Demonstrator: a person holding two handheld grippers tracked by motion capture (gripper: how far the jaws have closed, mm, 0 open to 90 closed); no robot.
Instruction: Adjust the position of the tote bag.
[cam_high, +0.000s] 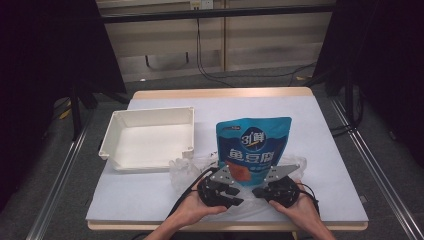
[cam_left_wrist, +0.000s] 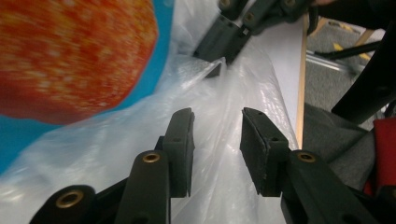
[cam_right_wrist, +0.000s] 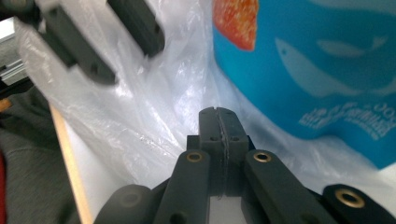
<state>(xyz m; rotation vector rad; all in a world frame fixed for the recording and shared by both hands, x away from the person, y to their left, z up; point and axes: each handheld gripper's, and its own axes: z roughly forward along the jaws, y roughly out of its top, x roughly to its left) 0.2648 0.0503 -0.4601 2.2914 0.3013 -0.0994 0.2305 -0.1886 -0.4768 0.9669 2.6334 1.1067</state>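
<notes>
A blue snack pouch (cam_high: 252, 145) with an orange picture stands upright in the middle of the table, its foot in a crumpled clear plastic bag (cam_high: 182, 172). Both grippers sit at the bag's near side, tips toward each other. My left gripper (cam_high: 235, 194) is open; in the left gripper view (cam_left_wrist: 217, 140) the bag's film (cam_left_wrist: 93, 154) lies between the pads, which do not press on it, and the pouch (cam_left_wrist: 70, 56) looms at upper left. My right gripper (cam_high: 260, 192) has its jaws together (cam_right_wrist: 218, 116), pinching the film (cam_right_wrist: 154, 116) beside the pouch (cam_right_wrist: 317, 70).
An empty white tray (cam_high: 152, 111) sits at the left of the white table (cam_high: 320, 150). The table's wooden front edge runs just behind the hands. Dark curtains and metal rails flank the table.
</notes>
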